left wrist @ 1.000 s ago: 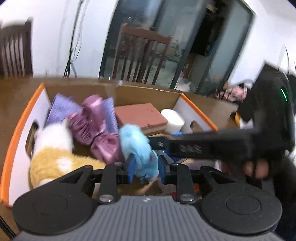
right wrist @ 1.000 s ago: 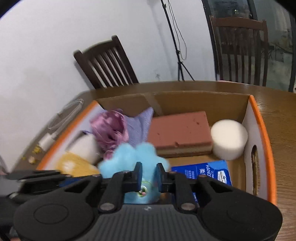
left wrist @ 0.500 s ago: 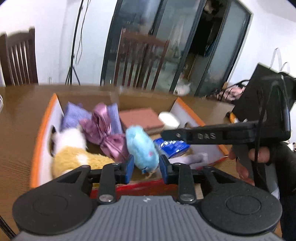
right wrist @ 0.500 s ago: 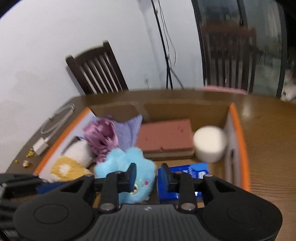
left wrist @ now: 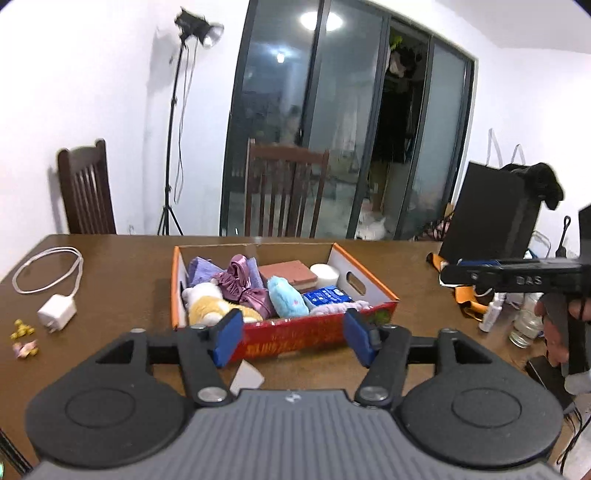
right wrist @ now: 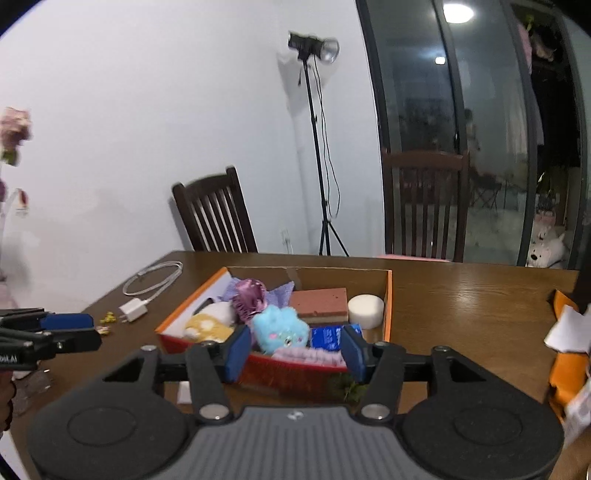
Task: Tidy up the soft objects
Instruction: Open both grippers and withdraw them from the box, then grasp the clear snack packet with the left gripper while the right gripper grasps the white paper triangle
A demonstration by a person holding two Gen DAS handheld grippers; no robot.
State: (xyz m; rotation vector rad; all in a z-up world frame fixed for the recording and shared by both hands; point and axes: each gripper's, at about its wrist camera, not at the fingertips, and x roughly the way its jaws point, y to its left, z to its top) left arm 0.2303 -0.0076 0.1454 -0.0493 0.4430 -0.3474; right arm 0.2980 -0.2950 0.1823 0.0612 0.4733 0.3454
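I hold both grippers, left (left wrist: 291, 338) and right (right wrist: 293, 352), jaws wide, empty, before the orange-rimmed cardboard box (left wrist: 364, 286) of soft things on the brown wooden table (left wrist: 122, 280).

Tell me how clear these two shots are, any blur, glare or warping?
Left wrist view: the box is fairly sharp, the ceiling light glares in the glass door, and the door frames bow with the fisheye. Right wrist view: the flowers at the left edge are smeared, the studio lamp slightly so, and the blue plush is soft but readable.

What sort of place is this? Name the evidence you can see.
Probably a home dining room: a wooden table with wooden dining chairs, and sliding glass doors. A studio light stand suggests filming.
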